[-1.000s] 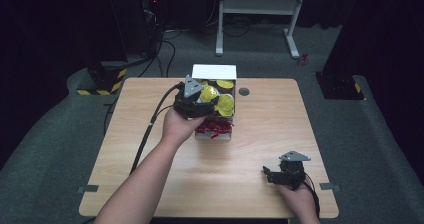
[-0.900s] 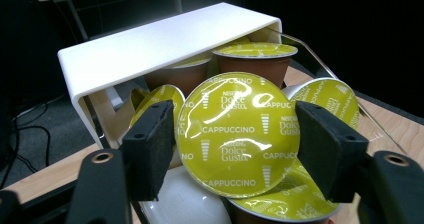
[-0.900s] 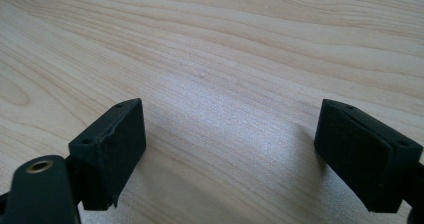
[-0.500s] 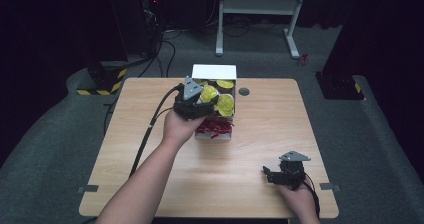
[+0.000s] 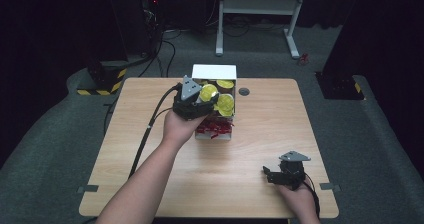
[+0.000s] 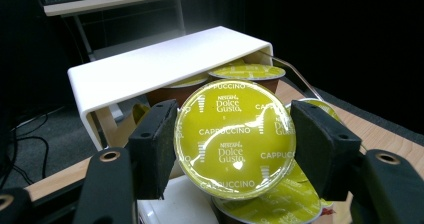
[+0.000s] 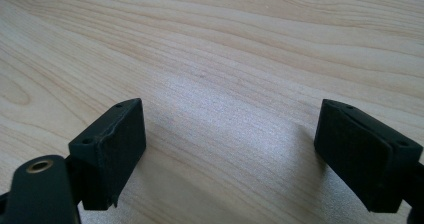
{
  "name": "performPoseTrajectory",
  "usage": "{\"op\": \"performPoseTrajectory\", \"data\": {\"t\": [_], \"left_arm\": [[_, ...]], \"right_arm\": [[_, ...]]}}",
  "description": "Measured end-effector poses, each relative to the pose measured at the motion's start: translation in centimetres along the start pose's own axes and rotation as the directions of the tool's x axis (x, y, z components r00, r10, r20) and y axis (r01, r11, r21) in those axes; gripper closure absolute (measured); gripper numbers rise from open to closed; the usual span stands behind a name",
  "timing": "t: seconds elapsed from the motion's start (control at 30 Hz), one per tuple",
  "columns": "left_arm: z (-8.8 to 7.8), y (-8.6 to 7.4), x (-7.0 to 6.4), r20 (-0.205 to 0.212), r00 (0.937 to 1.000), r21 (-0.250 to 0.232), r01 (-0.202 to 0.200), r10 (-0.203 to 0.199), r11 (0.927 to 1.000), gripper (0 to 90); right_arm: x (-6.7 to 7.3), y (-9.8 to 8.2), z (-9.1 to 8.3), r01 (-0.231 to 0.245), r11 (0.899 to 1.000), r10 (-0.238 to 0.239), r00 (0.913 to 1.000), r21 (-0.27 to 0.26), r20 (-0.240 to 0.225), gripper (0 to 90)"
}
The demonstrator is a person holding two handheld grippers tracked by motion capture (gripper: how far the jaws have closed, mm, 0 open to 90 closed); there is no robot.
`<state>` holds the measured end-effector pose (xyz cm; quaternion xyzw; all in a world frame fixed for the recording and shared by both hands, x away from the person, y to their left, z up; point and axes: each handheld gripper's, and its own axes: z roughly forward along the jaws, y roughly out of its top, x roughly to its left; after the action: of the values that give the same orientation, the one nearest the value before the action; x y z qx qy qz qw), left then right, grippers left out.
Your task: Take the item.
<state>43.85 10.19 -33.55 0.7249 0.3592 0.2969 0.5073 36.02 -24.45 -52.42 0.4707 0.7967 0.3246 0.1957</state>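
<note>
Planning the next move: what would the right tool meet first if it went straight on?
Probably the bare table: the right tool points open-jawed over empty wood; depth is unclear.

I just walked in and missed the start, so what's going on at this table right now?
A person is working with a gripper in each hand. The left gripper is shut on a yellow-lidded coffee capsule, held above a white box of more capsules at the far side of the wooden table. The right gripper rests near the table's near right corner, jaws open with nothing between them.
</note>
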Motion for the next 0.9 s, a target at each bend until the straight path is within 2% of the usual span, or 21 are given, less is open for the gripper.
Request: {"op": "performPoseTrajectory", "data": {"t": [0.4,0.9], "left_arm": [[-0.7,0.3,0.3,0.010,0.9998,-0.011,0.020,-0.020,0.9997,38.1],[-2.2,0.6,1.1,-0.015,0.9998,-0.019,0.016,-0.016,0.9997,38.1]], "right_arm": [[0.0,0.0,0.0,0.000,1.000,0.000,1.0000,0.000,0.001,13.2],[0.0,0.0,0.0,0.000,1.000,0.000,1.0000,0.000,0.001,13.2]]}}
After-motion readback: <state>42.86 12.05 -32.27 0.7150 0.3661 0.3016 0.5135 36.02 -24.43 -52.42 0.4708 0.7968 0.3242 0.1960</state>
